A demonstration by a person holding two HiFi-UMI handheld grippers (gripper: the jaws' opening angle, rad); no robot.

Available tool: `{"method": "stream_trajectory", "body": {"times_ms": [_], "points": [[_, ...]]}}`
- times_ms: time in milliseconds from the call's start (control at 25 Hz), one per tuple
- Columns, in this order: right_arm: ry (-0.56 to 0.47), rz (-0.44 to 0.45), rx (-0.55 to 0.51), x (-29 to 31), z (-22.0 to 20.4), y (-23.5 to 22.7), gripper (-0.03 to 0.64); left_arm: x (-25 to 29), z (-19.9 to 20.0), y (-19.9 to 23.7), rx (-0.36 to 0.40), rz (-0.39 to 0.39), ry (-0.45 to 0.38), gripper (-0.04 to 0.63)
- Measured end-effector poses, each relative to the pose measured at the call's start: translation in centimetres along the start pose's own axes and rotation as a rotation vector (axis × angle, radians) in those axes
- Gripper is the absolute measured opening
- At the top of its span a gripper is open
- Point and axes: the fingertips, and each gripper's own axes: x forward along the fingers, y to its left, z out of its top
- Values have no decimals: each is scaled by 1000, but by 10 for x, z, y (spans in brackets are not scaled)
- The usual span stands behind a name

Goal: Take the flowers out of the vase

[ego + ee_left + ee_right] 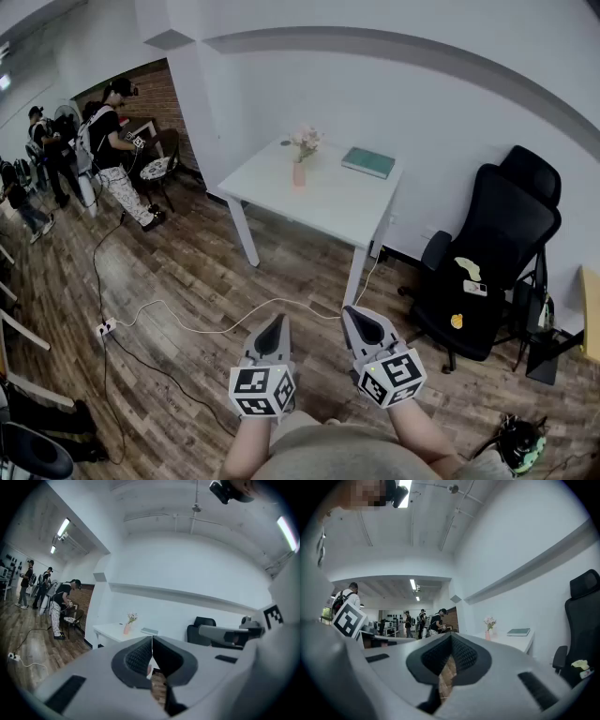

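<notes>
Across the wooden floor (187,272), one white table (328,202) is standing by the wall. One black office chair (497,262) is sitting near its right side. Three people (112,141) are standing far off at the left. One white cable (187,323) is lying on the floor. Two grippers are pointing at the table from well away. Both the left gripper (275,323) and the right gripper (361,319) are pinching tight shut and are holding nothing. One green book (367,161) is lying on the table. One pink vase (298,174) is standing upright on the table, apart from the book. One small bunch of flowers (306,141) is sitting in the vase.
</notes>
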Motion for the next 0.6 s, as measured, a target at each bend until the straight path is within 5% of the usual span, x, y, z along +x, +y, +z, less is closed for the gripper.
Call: {"method": "stream_trajectory", "body": {"times_ms": [600], "points": [[3, -2, 28, -7, -10, -16, -2, 10, -20, -22, 2, -11, 35, 9]]}}
